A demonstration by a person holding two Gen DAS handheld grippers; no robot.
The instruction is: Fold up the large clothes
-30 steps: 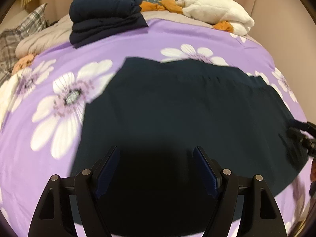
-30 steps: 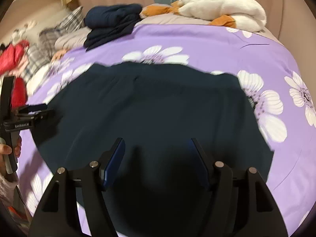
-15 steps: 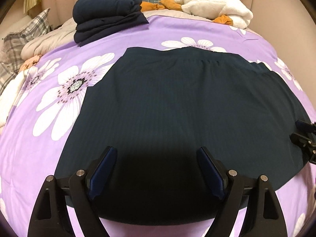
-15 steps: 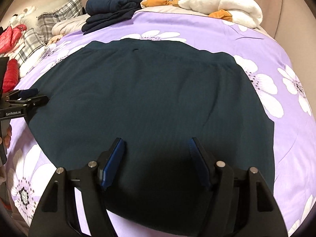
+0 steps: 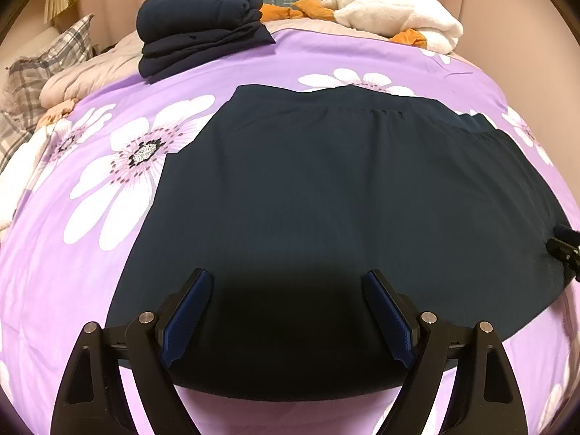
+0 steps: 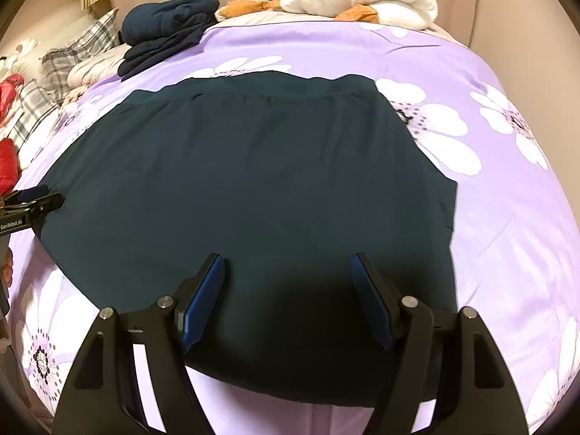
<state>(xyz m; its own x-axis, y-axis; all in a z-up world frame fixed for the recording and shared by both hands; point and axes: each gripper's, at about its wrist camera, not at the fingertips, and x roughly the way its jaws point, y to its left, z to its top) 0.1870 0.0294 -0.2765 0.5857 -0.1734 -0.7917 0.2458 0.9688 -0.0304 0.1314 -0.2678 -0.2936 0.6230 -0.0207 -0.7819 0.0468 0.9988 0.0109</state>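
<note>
Purple flower-printed bedspread [image 5: 90, 282] carries a flat dark navy garment [image 5: 344, 199]; left gripper [image 5: 286, 311] gapes empty, right gripper [image 6: 286, 297] is opening, empty.

**Two wrist views, side by side over the bed**

Each fisheye sits behind its own tongs, tilted steeply down and facing the headboard end; the left view looks past the left tongs [image 5: 286, 311] from close above the near hem of the dark garment [image 5: 344, 188]; the right view does likewise past the right tongs [image 6: 286, 293]; both share the garment, the purple floral bedcover [image 5: 72, 272], the folded navy pile [image 5: 199, 29] and the white plush [image 5: 391, 14]; each catches the other's tongs at its edge.
</note>
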